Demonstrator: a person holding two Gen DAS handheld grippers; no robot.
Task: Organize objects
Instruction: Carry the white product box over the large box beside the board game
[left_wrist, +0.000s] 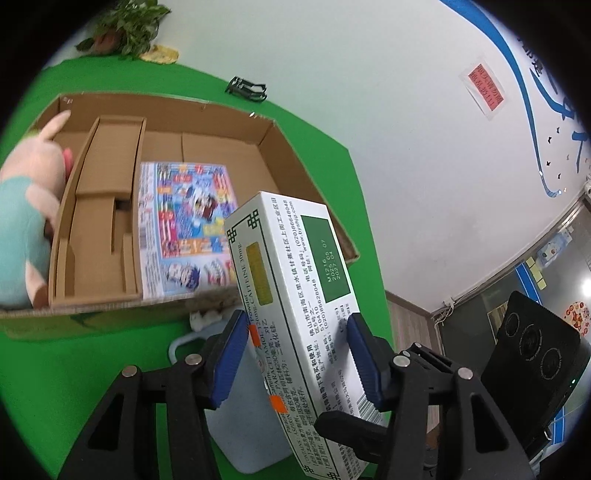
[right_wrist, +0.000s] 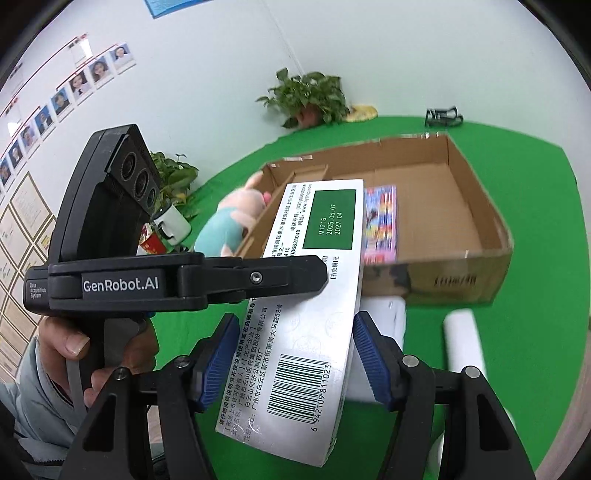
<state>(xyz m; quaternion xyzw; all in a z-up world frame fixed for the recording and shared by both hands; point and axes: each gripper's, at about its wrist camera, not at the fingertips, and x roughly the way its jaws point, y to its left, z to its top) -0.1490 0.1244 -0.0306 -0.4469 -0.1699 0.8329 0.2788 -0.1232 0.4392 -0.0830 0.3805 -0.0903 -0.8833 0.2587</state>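
A white medicine box with a green label is held above the green table, in front of the open cardboard box. My left gripper is shut on the medicine box across its width. In the right wrist view the same medicine box lies between the fingers of my right gripper, and the left gripper's jaw crosses over it; the right pad touches its edge, the left pad stands a little off. The cardboard box holds a colourful flat pack, also in the right wrist view.
A pink and teal plush toy leans at the cardboard box's left side. A white container lies below the medicine box. A white roll, a mug, potted plants and a black clip stand around.
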